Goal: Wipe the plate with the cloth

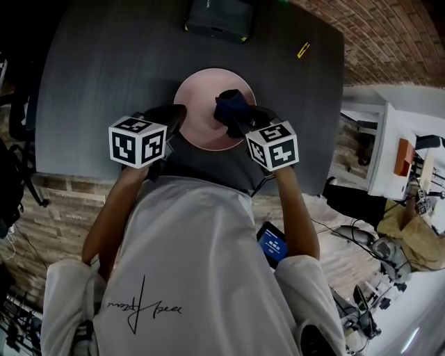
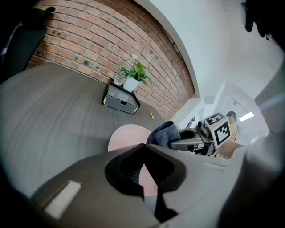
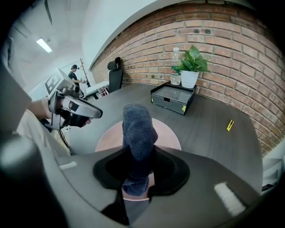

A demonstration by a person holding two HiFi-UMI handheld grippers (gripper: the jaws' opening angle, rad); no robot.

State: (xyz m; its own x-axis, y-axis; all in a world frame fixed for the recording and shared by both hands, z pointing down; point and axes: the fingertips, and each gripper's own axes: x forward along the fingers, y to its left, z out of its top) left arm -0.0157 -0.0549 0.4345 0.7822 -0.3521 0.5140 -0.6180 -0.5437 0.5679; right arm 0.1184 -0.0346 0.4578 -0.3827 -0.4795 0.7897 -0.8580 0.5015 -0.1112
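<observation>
A round pink plate (image 1: 201,104) lies on the dark grey table (image 1: 104,83), just beyond the near edge. My right gripper (image 1: 240,122) is shut on a dark blue cloth (image 1: 231,106), and the bunched cloth sticks out over the plate's right half. The right gripper view has the cloth (image 3: 139,129) standing up between the jaws, the plate (image 3: 167,136) behind it. My left gripper (image 1: 177,115) is at the plate's left rim. Its jaw tips meet in the left gripper view (image 2: 142,146), nothing visible between them, above the plate (image 2: 127,136). The cloth (image 2: 162,132) shows to their right.
A black box (image 1: 219,17) stands at the table's far edge, with a potted plant (image 3: 191,67) and a bottle (image 3: 176,60) on it. A small yellow object (image 1: 303,49) lies at the far right. A brick wall (image 3: 231,49) runs behind the table. A phone (image 1: 272,243) sits by my right thigh.
</observation>
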